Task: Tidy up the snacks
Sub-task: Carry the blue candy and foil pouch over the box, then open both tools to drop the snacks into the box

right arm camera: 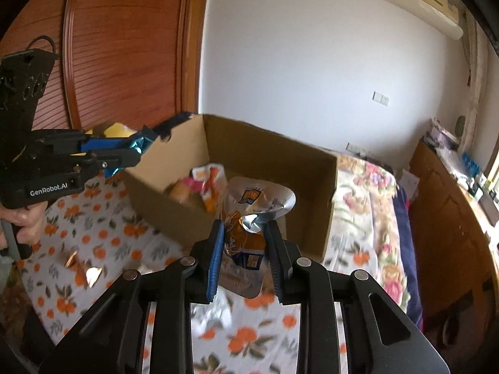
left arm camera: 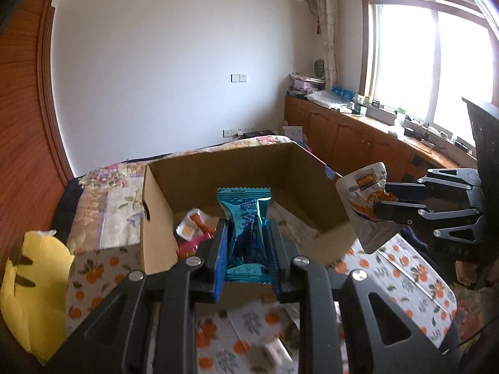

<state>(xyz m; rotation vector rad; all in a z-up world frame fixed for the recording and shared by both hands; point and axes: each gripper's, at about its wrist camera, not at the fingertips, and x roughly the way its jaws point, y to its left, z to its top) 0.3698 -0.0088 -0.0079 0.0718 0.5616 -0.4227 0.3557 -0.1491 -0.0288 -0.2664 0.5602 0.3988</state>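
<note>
Your left gripper (left arm camera: 248,233) pinches a shiny teal foil snack packet (left arm camera: 246,233) upright between its two black fingers, held in front of the open brown cardboard box (left arm camera: 237,168). Inside the box, at its left side, lie an orange-and-white pouch (left arm camera: 193,226) and a pink wrapper (left arm camera: 190,246). To the right, your right gripper (left arm camera: 383,207) clamps a silver-and-orange foil pouch (left arm camera: 365,205) just outside the box's right wall. The box sits on an orange-fruit patterned cloth (left arm camera: 405,268). A yellow plush toy (left arm camera: 34,290) rests at far left.

Snack packets (right arm camera: 202,187) inside box (right arm camera: 327,187)
</note>
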